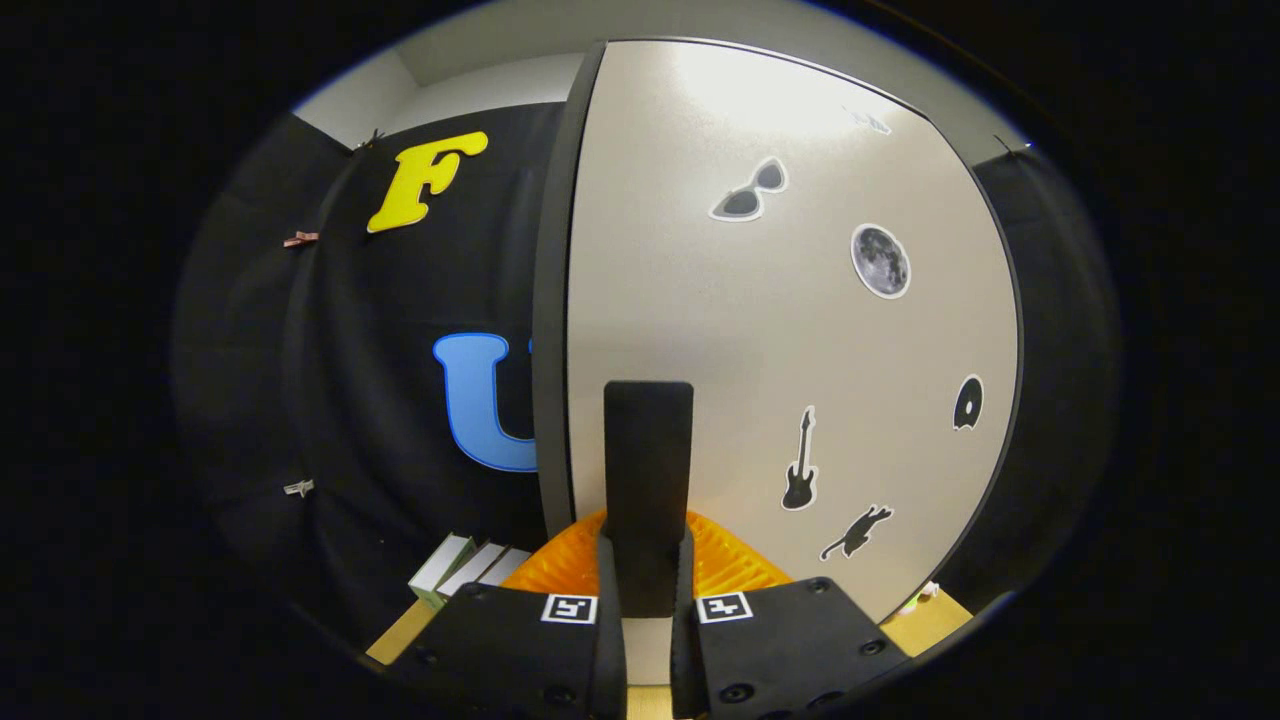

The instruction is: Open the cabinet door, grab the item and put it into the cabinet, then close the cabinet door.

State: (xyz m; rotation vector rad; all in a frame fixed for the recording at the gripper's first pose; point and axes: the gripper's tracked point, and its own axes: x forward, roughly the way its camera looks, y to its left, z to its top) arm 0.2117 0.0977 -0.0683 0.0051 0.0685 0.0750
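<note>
A pale cabinet door (780, 330) with several black stickers stands close in front of me. Its dark upright handle (648, 460) runs down between my fingers. My gripper (647, 590) is shut on the lower part of that handle, one finger (604, 590) pressing on each side. A dark edge (550, 300) runs along the door's left side; whether the door stands ajar I cannot tell. The item to be stored is hidden from me.
Several small white and green boxes (465, 568) lie on the wooden tabletop (400, 632) to the left of my fingers, against the black cloth wall (330, 380). More tabletop (930, 622) shows below the door's right corner.
</note>
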